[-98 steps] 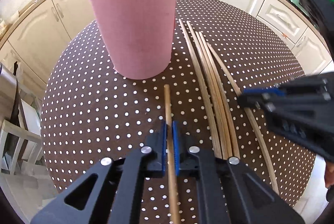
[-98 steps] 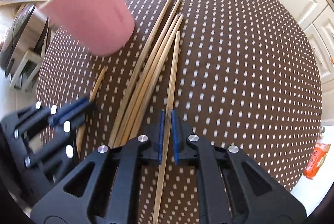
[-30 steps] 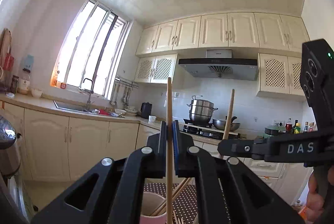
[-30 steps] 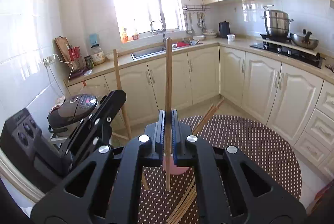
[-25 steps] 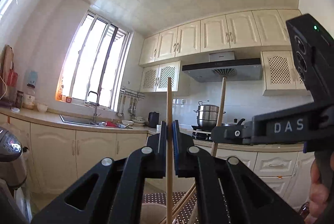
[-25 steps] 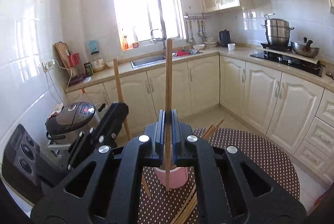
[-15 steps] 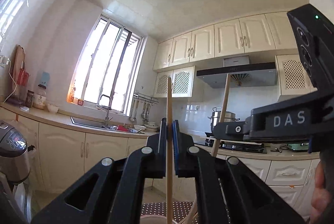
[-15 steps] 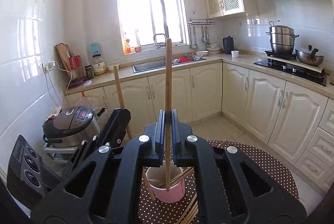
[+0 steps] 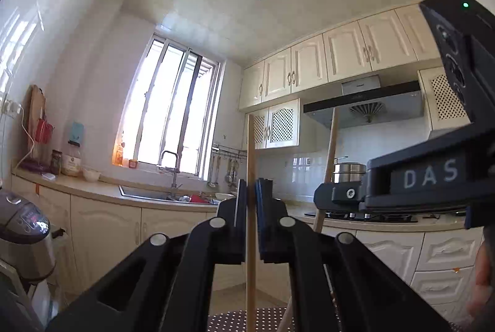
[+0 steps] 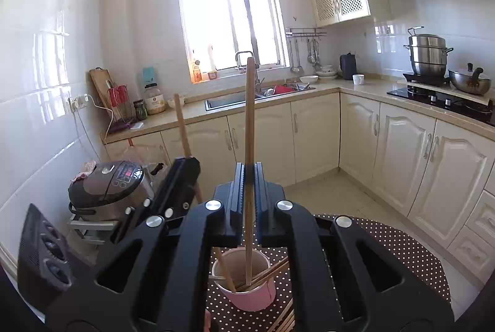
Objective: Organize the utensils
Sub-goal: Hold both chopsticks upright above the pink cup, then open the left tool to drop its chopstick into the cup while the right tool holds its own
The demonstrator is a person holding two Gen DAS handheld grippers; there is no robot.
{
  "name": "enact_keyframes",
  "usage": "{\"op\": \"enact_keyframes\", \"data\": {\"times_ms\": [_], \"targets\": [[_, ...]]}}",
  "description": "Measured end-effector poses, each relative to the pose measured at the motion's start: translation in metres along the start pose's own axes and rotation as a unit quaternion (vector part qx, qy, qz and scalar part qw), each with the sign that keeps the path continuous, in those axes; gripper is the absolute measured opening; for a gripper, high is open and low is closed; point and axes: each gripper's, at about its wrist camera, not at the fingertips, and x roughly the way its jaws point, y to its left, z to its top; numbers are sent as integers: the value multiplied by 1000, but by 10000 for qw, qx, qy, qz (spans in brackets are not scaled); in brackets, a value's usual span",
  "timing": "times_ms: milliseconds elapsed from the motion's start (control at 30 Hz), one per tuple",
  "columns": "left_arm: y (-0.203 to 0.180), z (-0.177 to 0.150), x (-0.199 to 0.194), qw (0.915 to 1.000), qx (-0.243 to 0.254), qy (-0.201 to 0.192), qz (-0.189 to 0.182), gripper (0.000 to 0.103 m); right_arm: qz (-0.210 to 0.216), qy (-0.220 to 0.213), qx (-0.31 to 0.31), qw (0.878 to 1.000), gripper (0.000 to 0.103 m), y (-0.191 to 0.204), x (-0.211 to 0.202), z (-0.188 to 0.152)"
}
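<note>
My left gripper [image 9: 251,196] is shut on an upright wooden chopstick [image 9: 251,152] and points a little upward at the kitchen wall. In the right wrist view my right gripper [image 10: 249,177] is shut on a second upright chopstick [image 10: 249,115]. That chopstick's lower end reaches into the pink cup [image 10: 256,298] on the dotted table [image 10: 386,242]. The left gripper [image 10: 187,166] is just to the left, and its chopstick [image 10: 182,127] slants down into the same cup. Several other chopsticks lean inside the cup. In the left wrist view the right gripper [image 9: 323,196] is close by on the right with its chopstick [image 9: 330,152].
More chopsticks [image 10: 286,318] lie on the table beside the cup. A rice cooker [image 10: 108,186] stands on a low rack to the left. Cream cabinets [image 10: 315,137], a sink and a stove with pots ring the room. A hand [image 9: 482,279] shows at the right edge.
The left view has tilted further up, so the cup has left it. In the right view the cup has come closer under the jaws, with both chopsticks' ends now inside. Both grips hold.
</note>
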Motion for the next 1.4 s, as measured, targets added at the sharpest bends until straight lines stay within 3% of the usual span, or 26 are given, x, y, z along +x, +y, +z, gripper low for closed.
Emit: {"op": "enact_keyframes", "data": {"times_ms": [100, 200, 567, 733, 933, 1233, 1400], "targets": [[-5, 0, 0, 9999, 85, -6, -69, 6, 30, 105, 84, 9999, 6, -4, 8, -7], [-11, -4, 6, 9990, 417, 74, 115, 6, 50, 208, 104, 9997, 6, -5, 14, -11], [-1, -5, 12, 9990, 362, 250, 124, 7, 101, 335, 183, 9992, 6, -5, 18, -16], [10, -4, 12, 9992, 187, 274, 229, 30, 124, 341, 271, 9990, 6, -8, 17, -15], [21, -5, 13, 9986, -16, 492, 197, 36, 51, 372, 206, 9991, 6, -5, 18, -15], [30, 4, 13, 9966, 228, 658, 433, 51, 47, 409, 352, 9985, 7, -4, 16, -15], [44, 18, 7, 9969, -24, 653, 430, 57, -70, 481, 455, 9978, 7, -4, 12, -14]]}}
